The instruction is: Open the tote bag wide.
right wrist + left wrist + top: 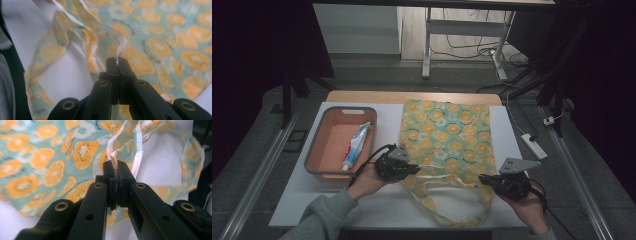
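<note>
A cloth tote bag point(446, 135) printed with orange slices on teal lies flat on the white table, its handles point(447, 197) looping toward me. My left gripper point(413, 169) is at the bag's near left corner, shut on the upper edge of the bag's mouth point(113, 157), and the fabric rises between its pads. At the near right corner my right gripper point(486, 180) is shut on the bag's edge point(118, 53), pinched thin between the jaws. The bag point(50, 162) spreads out beyond the left jaws, and the bag point(162, 37) also lies past the right jaws.
A grey-rimmed orange bin point(316, 150) stands left of the bag with a toothpaste tube point(355, 146) inside. The white table point(382, 205) ends close to my forearms. A power strip point(534, 145) lies on the floor to the right, beyond the table edge.
</note>
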`<state>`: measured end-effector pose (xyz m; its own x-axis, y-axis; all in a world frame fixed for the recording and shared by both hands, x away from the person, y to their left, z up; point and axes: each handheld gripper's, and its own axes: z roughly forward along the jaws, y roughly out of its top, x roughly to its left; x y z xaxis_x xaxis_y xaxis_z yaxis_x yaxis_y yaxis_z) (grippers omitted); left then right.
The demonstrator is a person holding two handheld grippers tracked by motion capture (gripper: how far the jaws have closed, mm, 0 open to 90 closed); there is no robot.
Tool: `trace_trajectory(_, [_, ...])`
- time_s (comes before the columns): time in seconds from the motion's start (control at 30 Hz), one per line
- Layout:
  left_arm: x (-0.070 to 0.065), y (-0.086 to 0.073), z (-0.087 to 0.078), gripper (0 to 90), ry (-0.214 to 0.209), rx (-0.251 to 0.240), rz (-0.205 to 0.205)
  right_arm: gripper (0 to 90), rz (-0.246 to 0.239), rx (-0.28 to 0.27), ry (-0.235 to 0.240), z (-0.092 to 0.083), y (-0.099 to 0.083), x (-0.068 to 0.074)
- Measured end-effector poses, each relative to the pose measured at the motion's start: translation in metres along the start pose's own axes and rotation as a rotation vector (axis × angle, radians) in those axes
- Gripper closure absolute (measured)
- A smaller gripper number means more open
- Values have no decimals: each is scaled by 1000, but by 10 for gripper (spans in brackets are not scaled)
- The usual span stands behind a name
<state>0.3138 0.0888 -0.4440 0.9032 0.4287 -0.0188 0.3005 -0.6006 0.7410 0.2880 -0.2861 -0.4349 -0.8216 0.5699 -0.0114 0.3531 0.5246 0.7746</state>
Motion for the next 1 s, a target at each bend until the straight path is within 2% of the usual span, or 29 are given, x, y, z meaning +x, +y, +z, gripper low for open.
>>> trace_trajectory(0.1, [6,4,-18,870,25,-51,-6,891,2,-78,16,-7,20,4])
trace_trajectory(0.13, [7,6,-24,870,36,-66,-8,891,2,-78,16,-7,20,4])
trace_trajectory(0.27, [17,12,-41,869,88,-114,-21,891,-26,-125,-1,-10,39,5])
trace_trajectory(0.3, [20,14,-43,869,105,-120,-24,891,-25,-149,-4,-10,47,2])
trace_trajectory(0.37, [27,17,-46,869,113,-135,-40,891,-23,-155,-8,-6,56,-4])
trace_trajectory(0.47, [36,22,-45,868,136,-138,-51,891,-4,-159,-6,3,68,-18])
trace_trajectory(0.5, [40,23,-44,868,140,-136,-55,891,-4,-159,-6,3,68,-18])
trace_trajectory(0.57, [46,24,-40,868,139,-129,-68,891,23,-153,-4,18,77,-33])
trace_trajectory(0.6, [49,24,-38,868,141,-122,-75,891,23,-153,-4,18,77,-33])
trace_trajectory(0.7, [58,21,-32,867,144,-110,-98,891,55,-139,-2,40,82,-47])
trace_trajectory(0.87, [70,17,-28,866,148,-106,-134,891,59,-122,-15,59,87,-53])
trace_trajectory(1.0, [72,14,-22,866,126,-97,-146,891,70,-113,-21,64,83,-55])
